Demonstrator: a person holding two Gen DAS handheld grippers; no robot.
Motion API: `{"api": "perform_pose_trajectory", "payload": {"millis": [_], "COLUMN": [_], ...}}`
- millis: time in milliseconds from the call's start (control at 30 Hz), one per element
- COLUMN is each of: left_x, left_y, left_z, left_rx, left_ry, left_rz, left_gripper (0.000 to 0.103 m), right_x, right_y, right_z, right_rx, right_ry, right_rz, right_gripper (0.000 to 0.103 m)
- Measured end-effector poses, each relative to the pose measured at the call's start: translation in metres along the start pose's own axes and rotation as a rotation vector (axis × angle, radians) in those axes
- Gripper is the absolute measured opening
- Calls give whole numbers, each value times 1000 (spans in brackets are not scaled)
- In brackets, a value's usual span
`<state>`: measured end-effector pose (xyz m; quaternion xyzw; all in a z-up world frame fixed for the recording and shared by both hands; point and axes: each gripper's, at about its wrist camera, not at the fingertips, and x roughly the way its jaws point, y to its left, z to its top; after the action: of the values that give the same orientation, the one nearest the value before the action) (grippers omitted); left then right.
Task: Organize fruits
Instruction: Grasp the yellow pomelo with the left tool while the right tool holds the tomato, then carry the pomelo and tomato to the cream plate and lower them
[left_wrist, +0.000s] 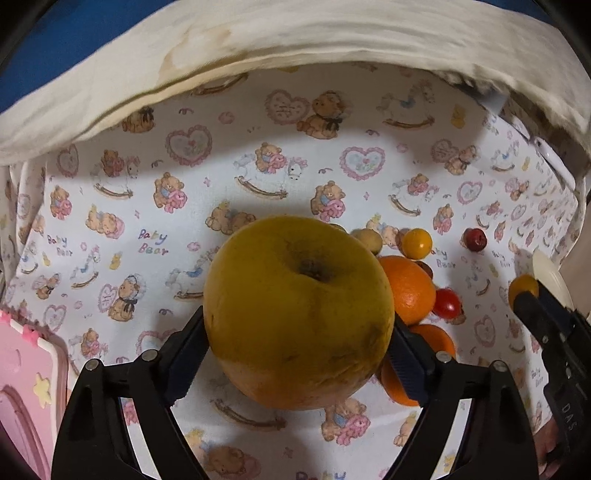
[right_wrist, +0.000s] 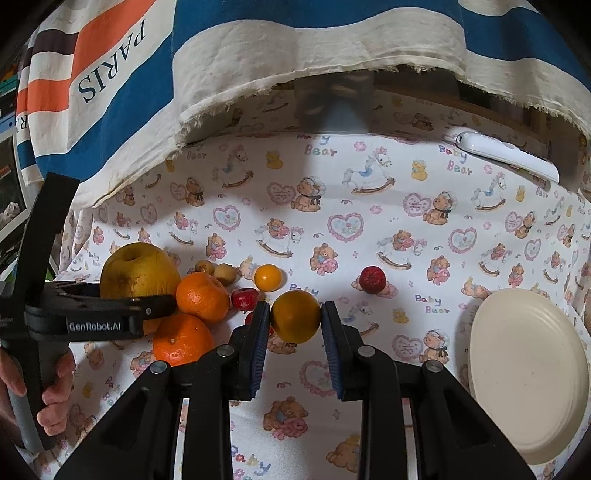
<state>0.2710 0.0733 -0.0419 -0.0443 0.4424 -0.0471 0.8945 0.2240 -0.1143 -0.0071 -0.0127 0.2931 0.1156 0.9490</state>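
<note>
A large yellow fruit (left_wrist: 299, 314) rests on the bear-print cloth (left_wrist: 147, 229), and the black pads of my left gripper (left_wrist: 299, 321) press on its two sides. The right wrist view shows this fruit (right_wrist: 136, 273) at the left with the left gripper (right_wrist: 147, 295) around it. My right gripper (right_wrist: 295, 308) is shut on a small yellow-orange round fruit (right_wrist: 295, 317). Two oranges (right_wrist: 202, 297) (right_wrist: 183, 339) lie just right of the large fruit. A small red fruit (right_wrist: 244, 298), another small yellow fruit (right_wrist: 268, 277) and a dark red fruit (right_wrist: 373, 279) lie behind.
A cream plate (right_wrist: 528, 373) sits at the right on the cloth. Two small brown fruits (right_wrist: 226, 273) lie behind the oranges. A pink box (left_wrist: 26, 387) stands at the left. Striped fabric (right_wrist: 110, 110) hangs over the back edge, with a white device (right_wrist: 506, 153) beneath it. A hand (right_wrist: 55, 398) holds the left gripper's handle.
</note>
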Motion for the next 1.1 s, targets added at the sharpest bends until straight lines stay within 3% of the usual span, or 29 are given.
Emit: {"api": "perform_pose_trajectory", "payload": {"millis": [100, 233, 600, 733, 1100], "left_x": [-13, -40, -93, -105, -92], "left_y": [-2, -20, -83, -110, -207], "left_z": [-6, -8, -4, -4, -3], "left_rx": [-3, 75, 168, 205, 271], "left_ry": [-42, -125, -209, -217, -189], "left_rz": [-17, 12, -12, -63, -187], "left_gripper": [87, 87, 87, 87, 87], "right_x": [-2, -13, -76, -97, -113], "right_y": [-1, -2, -20, -46, -151], "right_z": [1, 5, 32, 34, 12], "right_rx": [19, 39, 39, 22, 7], "right_ry": [4, -11, -130, -141, -143], "right_rz": [19, 43, -48, -57, -273], "right_gripper": [30, 30, 30, 30, 30]}}
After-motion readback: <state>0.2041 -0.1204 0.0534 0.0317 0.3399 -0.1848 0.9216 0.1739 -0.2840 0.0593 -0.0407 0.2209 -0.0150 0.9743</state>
